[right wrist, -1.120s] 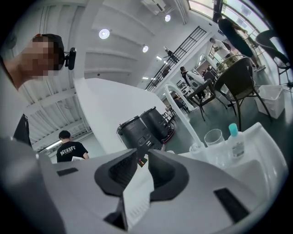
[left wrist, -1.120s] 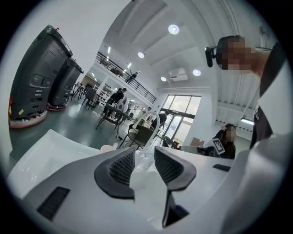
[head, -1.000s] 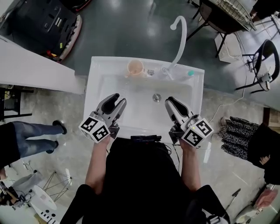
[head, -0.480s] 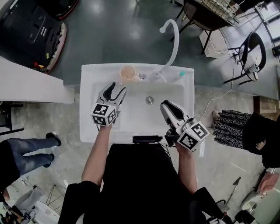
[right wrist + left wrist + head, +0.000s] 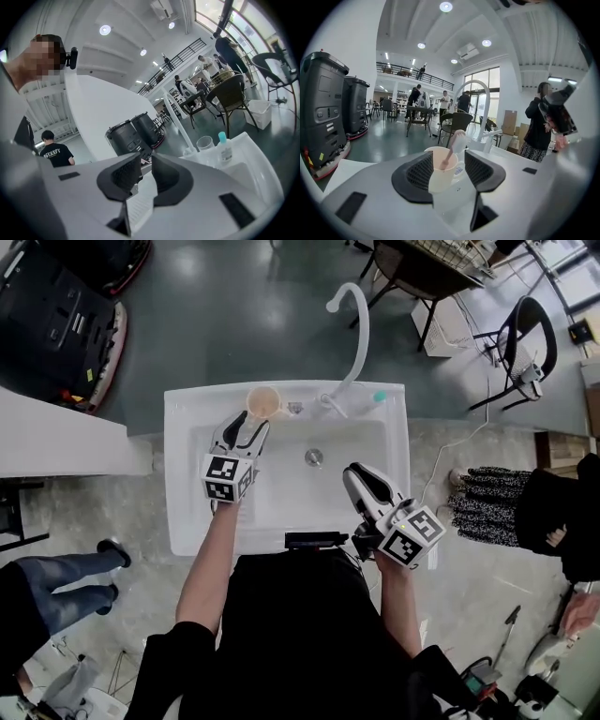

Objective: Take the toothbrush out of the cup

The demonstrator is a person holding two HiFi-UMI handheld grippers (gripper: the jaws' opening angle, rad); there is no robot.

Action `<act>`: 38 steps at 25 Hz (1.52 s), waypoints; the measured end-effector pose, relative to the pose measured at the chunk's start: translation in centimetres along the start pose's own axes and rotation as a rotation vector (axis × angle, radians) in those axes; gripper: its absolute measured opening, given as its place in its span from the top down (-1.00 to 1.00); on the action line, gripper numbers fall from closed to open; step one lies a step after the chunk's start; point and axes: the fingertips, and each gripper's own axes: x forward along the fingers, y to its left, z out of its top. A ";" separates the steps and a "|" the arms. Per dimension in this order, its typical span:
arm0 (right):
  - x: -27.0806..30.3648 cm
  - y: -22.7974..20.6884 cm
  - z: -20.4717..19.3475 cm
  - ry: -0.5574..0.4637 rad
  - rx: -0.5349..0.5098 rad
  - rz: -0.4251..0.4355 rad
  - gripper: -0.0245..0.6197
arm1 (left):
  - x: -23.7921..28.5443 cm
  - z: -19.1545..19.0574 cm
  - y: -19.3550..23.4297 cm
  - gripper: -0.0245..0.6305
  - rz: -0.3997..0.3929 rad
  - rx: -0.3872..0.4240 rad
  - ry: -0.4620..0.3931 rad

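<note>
A peach cup (image 5: pixel 264 401) stands on the back rim of the white sink (image 5: pixel 183 474), left of the tap. In the left gripper view the cup (image 5: pixel 439 174) holds a pink toothbrush (image 5: pixel 451 151) that leans right, bristle head up. My left gripper (image 5: pixel 246 425) is just in front of the cup. Its jaws have just been opening wide, then closing a touch. They stand open either side of the cup (image 5: pixel 447 160), and I cannot tell whether they touch it. My right gripper (image 5: pixel 356 474) hovers over the basin's front right, its jaws (image 5: pixel 146 165) narrowly apart with nothing between them.
A white gooseneck tap (image 5: pixel 359 329) rises behind the basin, with a teal-capped bottle (image 5: pixel 378 397) to its right. The drain (image 5: pixel 314 457) lies mid-basin. Black machines (image 5: pixel 56 306) stand far left and chairs (image 5: pixel 520 343) far right. A person's legs (image 5: pixel 66 577) are at the left.
My left gripper has moved forward across the basin to the cup, and its jaws are wider apart. The right gripper has stayed near the front right of the basin.
</note>
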 end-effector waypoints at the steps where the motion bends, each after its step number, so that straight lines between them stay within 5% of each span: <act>1: 0.0 -0.1 0.1 -0.002 -0.001 0.000 0.74 | 0.2 0.1 0.0 0.31 0.003 0.005 -0.001; 5: 0.1 -0.1 0.4 -0.007 -0.009 0.007 0.74 | 0.4 0.8 0.2 0.66 0.018 0.021 -0.010; 10: 0.2 0.0 0.4 -0.009 -0.007 0.011 0.74 | 0.2 1.5 0.7 0.84 0.031 0.027 -0.020; 21: 0.1 0.2 0.6 -0.019 -0.013 0.032 0.74 | -2.6 7.8 0.9 0.85 0.003 -0.043 -0.161; 38: 0.3 1.6 1.3 -0.008 -0.096 0.092 0.74 | -11.6 15.4 -3.6 0.85 -0.315 -0.234 -0.294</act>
